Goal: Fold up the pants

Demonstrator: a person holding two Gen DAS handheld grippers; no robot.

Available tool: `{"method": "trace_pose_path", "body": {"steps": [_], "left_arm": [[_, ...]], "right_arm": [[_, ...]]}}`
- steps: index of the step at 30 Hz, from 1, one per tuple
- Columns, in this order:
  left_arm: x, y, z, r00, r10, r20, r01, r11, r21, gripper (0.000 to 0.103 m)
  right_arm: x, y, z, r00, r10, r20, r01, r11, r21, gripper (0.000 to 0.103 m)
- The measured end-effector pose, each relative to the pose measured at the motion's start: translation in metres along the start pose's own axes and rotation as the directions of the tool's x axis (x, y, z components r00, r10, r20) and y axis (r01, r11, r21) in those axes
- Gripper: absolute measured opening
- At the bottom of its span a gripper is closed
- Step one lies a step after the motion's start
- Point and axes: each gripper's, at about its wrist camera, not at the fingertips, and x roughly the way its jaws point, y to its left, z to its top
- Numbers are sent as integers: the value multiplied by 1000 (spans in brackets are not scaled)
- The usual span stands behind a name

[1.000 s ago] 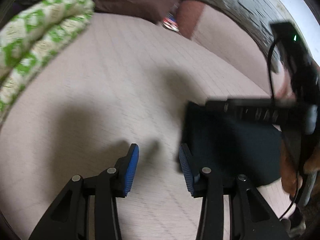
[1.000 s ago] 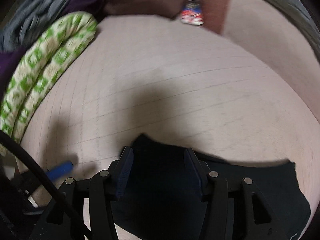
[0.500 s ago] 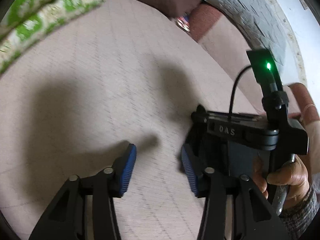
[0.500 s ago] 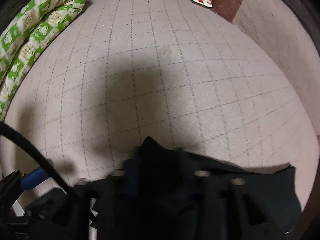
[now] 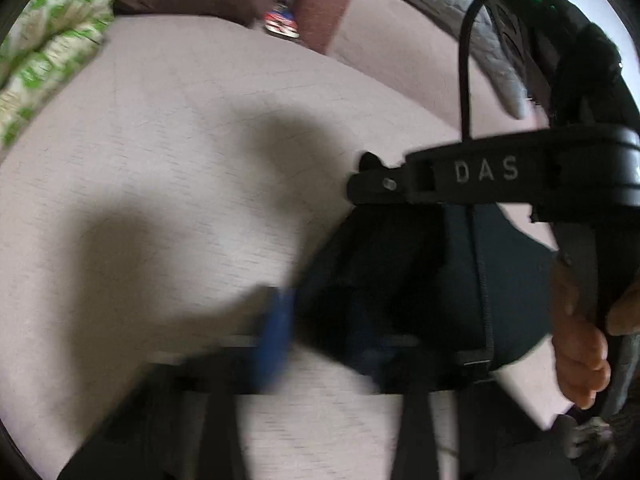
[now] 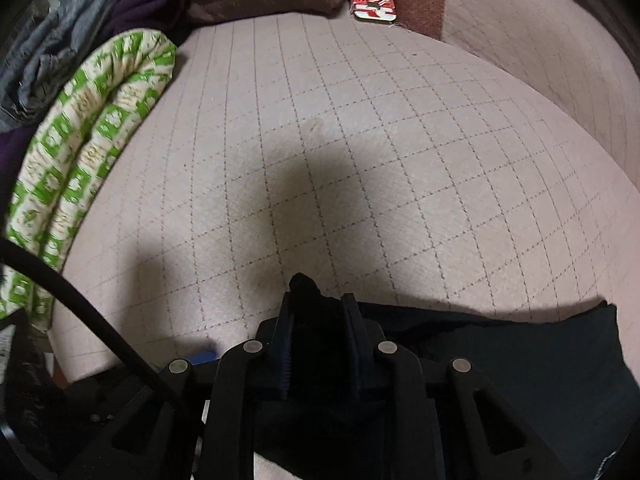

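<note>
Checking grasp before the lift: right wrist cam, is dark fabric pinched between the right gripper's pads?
Yes. The right gripper has its blue pads closed on a bunched fold of the dark pants, which pokes up above the fingertips.

Dark navy pants (image 6: 520, 360) lie on a pale pink grid-stitched quilt (image 6: 360, 120) beside a green-and-cream printed roll (image 6: 92, 152).

The pants (image 6: 500, 364) are dark, near black, lying as a flat folded slab on a pale quilted surface with a stitched grid. The far edge runs fairly straight to a squared corner at the right. At the left, a small bunch of the fabric is drawn up into a peak.
</note>
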Motion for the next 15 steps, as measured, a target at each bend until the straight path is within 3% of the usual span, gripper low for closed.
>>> {"method": "trace_pose_path", "body": {"steps": [3, 8, 15], "left_arm": [[-5, -14, -5, 999, 27, 35, -28, 999, 17, 12], [-16, -49, -5, 997, 6, 73, -9, 999, 44, 12], [10, -112, 1, 998, -61, 15, 60, 997, 56, 12]], "right_arm": [[-11, -8, -8, 1000, 18, 20, -18, 1000, 13, 22], [-42, -31, -20, 996, 33, 80, -37, 998, 41, 22], [-81, -103, -50, 991, 24, 134, -44, 988, 150, 22]]}}
